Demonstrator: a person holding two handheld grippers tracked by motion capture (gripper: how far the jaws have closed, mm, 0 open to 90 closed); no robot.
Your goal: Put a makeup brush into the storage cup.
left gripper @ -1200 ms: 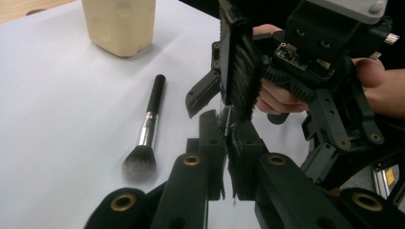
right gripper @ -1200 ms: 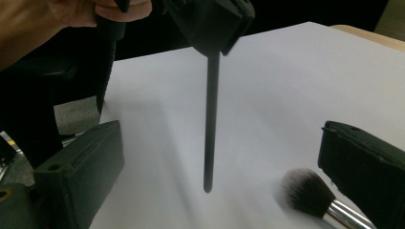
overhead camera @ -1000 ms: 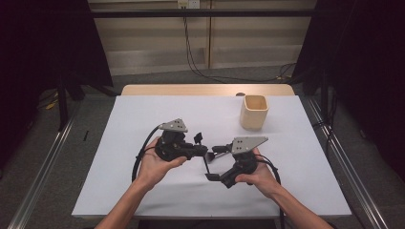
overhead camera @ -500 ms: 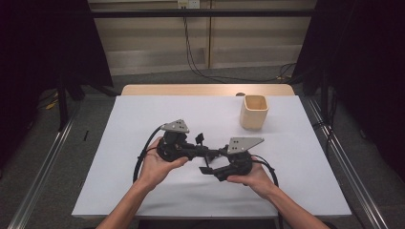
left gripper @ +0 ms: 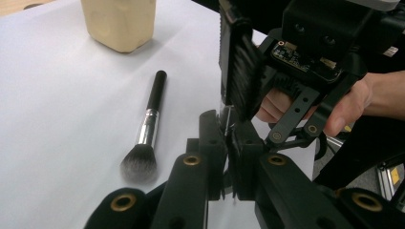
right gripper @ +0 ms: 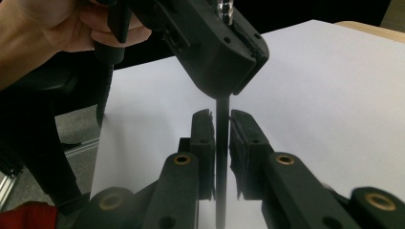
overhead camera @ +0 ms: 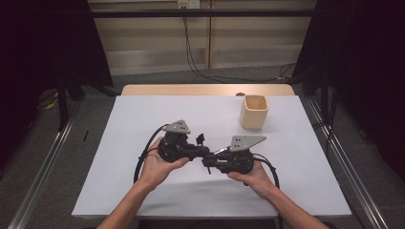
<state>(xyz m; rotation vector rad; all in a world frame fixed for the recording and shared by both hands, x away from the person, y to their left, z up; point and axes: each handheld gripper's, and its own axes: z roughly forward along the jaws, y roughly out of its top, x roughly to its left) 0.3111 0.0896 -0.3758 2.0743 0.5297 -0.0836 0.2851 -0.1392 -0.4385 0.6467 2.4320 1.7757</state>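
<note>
Both grippers meet over the middle of the white table (overhead camera: 143,191), each held in a person's hand. My left gripper (left gripper: 229,138) is shut on a thin black stick with a silver collar (right gripper: 224,7). That same stick (right gripper: 222,143) runs down between the jaws of my right gripper (right gripper: 220,119). Those jaws have just been closing and now press on it from both sides. In the high view the left gripper (overhead camera: 205,153) and right gripper (overhead camera: 211,164) stand tip to tip. A makeup brush (left gripper: 148,119) with a black handle and dark bristles lies loose on the table just beyond them.
A beige cup (overhead camera: 254,112) stands upright at the far right of the table; the loose brush's handle points toward this cup (left gripper: 119,21). Black cables loop from both grippers over the near half of the table. Dark curtains flank the table.
The right gripper's jaws went from wide open to closed around the thin stick that the left gripper holds. Both hands stayed where they were.
</note>
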